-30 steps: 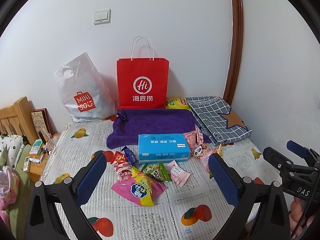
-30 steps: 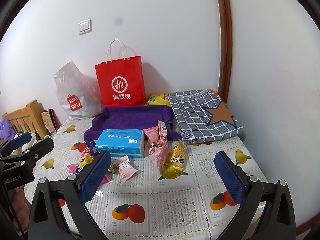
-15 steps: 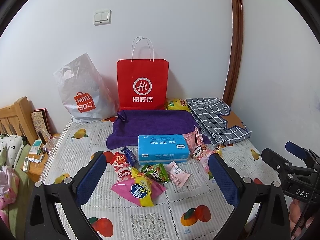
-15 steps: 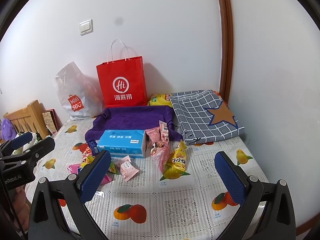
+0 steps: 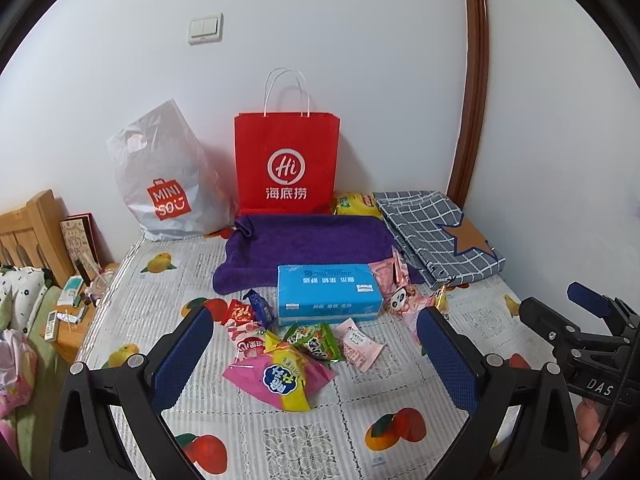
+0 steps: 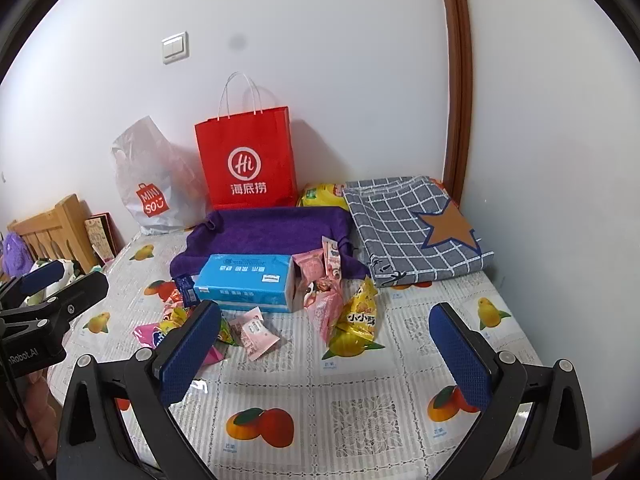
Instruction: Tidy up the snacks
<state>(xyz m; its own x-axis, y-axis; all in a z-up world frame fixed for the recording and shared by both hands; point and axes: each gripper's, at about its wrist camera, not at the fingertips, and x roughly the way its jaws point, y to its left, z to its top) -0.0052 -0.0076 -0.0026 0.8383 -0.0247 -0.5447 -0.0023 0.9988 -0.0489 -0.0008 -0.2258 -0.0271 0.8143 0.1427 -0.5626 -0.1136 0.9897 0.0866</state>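
The left gripper [image 5: 316,344] is held wide open above the table [image 5: 400,392], with nothing between its blue fingers [image 5: 182,354]. The right gripper [image 6: 326,344] is likewise spread wide and empty. A blue tissue box [image 5: 328,294] lies at the table's middle. Snack packets are scattered around the tissue box: a pink and yellow packet [image 5: 282,376] and a green packet [image 5: 312,338] in front of it, a yellow packet [image 6: 358,316] to its right. Behind the tissue box a purple towel [image 5: 304,242] is spread, and behind that a red paper bag [image 5: 286,164] stands against the wall.
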